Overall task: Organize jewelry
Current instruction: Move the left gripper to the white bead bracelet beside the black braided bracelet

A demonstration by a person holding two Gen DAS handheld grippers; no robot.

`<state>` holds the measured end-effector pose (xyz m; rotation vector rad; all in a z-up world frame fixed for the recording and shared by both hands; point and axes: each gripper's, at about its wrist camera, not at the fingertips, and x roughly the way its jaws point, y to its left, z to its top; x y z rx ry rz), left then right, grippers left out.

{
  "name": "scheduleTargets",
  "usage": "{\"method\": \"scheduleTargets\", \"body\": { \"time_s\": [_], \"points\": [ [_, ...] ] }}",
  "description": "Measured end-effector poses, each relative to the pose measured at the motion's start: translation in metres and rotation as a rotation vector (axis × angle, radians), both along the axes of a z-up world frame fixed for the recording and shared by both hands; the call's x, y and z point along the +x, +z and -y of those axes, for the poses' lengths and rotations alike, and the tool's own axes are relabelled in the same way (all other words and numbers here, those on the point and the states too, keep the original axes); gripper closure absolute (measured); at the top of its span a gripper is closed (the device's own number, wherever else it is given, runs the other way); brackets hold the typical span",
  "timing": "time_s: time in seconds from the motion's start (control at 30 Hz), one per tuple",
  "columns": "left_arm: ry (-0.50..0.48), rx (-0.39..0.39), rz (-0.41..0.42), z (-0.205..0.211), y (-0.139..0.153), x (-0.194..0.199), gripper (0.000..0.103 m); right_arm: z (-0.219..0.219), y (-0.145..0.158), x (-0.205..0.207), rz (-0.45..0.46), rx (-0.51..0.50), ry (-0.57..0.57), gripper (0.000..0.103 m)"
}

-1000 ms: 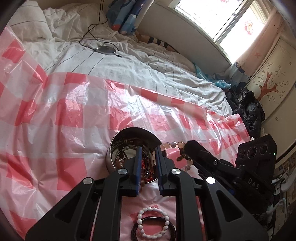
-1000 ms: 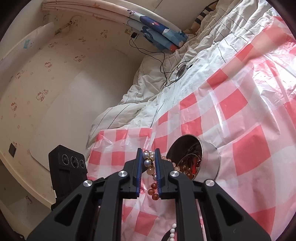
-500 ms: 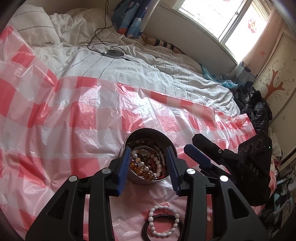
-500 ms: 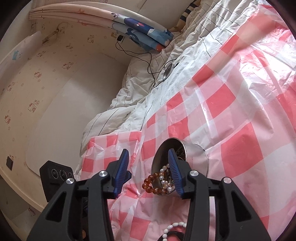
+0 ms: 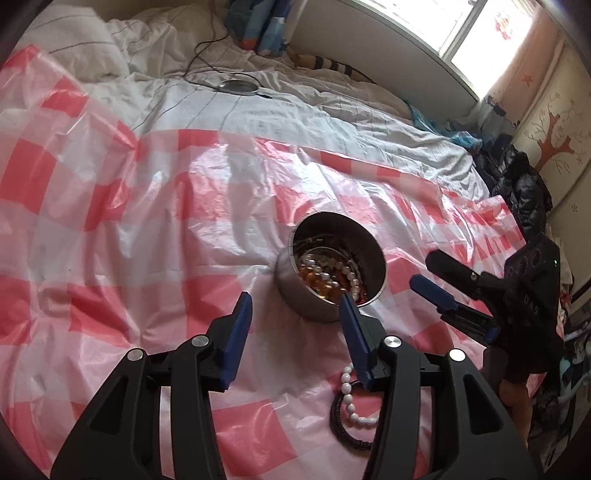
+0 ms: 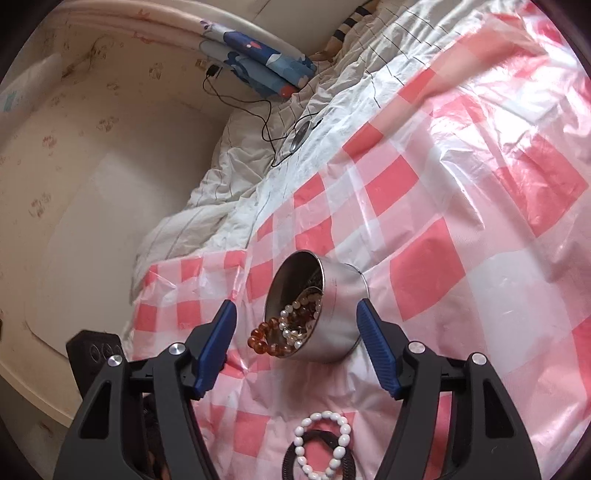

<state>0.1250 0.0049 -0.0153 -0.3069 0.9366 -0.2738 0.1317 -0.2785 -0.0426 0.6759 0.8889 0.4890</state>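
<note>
While its jaws widened, right claw (image 6: 295, 325) straddles tin (image 6: 332, 295), empty.

A home bedroom: a rumpled white duvet (image 5: 280, 122) is lying across the bed, sunlight is coming through the far window (image 5: 476, 26).

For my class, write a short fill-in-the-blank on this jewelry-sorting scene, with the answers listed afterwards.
1. The amber beads spill over the rim of a round ____ tin.
2. The white bead bracelet lies on a pink-and-white ____ plastic sheet.
3. Under the white bracelet lies a braided band coloured ____.
4. The right gripper holds ____.

Missing words: metal; checked; black; nothing
</note>
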Motion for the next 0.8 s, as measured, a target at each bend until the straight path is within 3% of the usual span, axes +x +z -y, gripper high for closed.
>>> {"method": "scheduleTargets", "body": {
  "time_s": [0.07,0.13,0.3,0.37,0.47,0.57,0.67,0.8],
  "points": [
    [0.044,-0.039,-0.030,-0.020,-0.006,-0.001,0.054,-0.021,0.006,-0.003,0.030,-0.142,0.041,0.034],
    [0.047,-0.053,-0.067,-0.031,-0.014,-0.002,0.053,-0.037,0.005,-0.002,0.036,-0.177,0.094,0.033],
    [0.033,-0.006,-0.090,-0.034,-0.023,-0.004,0.053,-0.074,0.005,0.005,0.098,-0.384,0.156,0.027],
    [0.024,0.003,-0.092,-0.031,-0.024,-0.004,0.053,-0.085,0.003,0.009,0.107,-0.449,0.168,0.020],
    [0.010,0.017,-0.088,-0.023,-0.022,-0.002,0.053,-0.089,-0.012,0.019,0.055,-0.532,0.149,0.019],
    [-0.005,0.040,-0.083,-0.016,-0.021,-0.002,0.052,-0.072,-0.019,0.029,-0.007,-0.528,0.067,0.013],
    [-0.024,0.059,-0.086,-0.009,-0.022,0.000,0.051,-0.047,-0.022,0.032,-0.048,-0.374,0.026,0.013],
    [-0.062,0.070,-0.095,0.000,-0.024,0.001,0.050,-0.031,-0.019,0.032,-0.052,-0.337,-0.034,0.013]
  ]
}}
